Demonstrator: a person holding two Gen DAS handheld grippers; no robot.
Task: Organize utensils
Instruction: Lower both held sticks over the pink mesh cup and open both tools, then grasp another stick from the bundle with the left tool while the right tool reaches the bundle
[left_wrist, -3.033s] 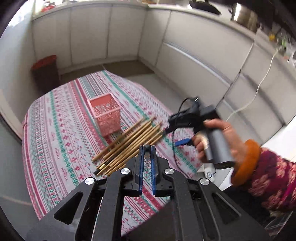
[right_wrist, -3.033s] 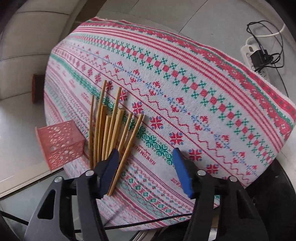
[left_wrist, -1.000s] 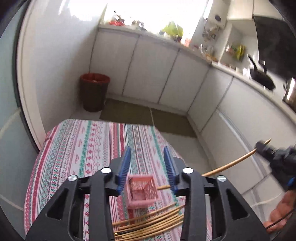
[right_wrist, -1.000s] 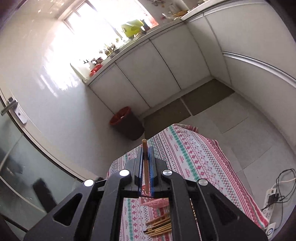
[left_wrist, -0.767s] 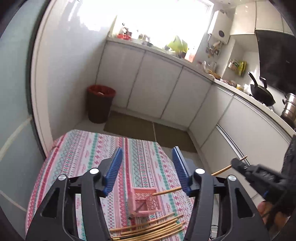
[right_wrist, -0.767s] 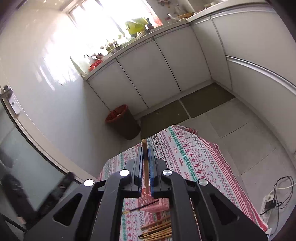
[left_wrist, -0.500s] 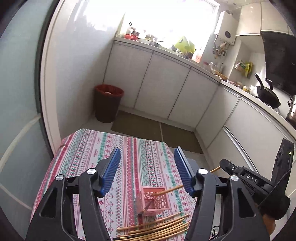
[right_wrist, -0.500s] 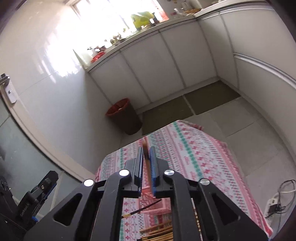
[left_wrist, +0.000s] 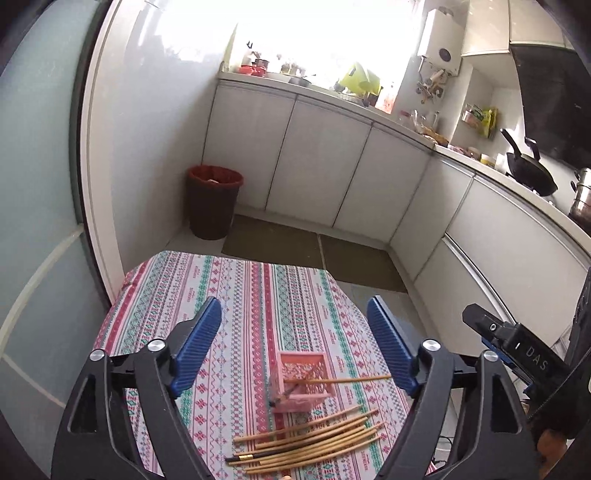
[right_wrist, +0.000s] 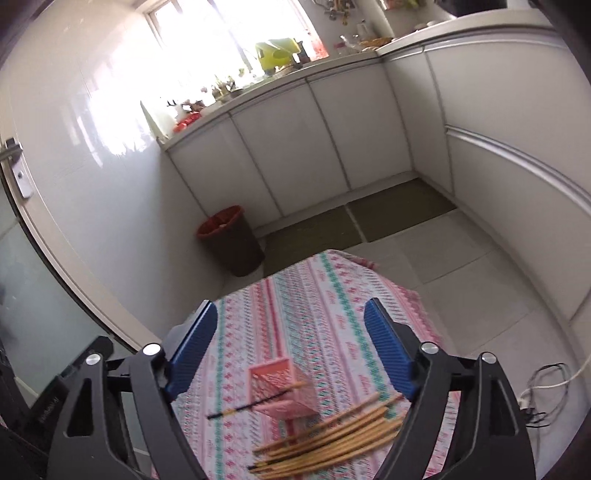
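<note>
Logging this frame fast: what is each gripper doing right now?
Left gripper: open, holding nothing.
Right gripper: open, holding nothing; one chopstick lies across the basket.

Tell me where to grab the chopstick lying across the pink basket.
Probably best to grip the chopstick on its bare light end overhanging the basket on the right, coming from above with fingers across the shaft. The dark tip sits low against the basket's left side.
</note>
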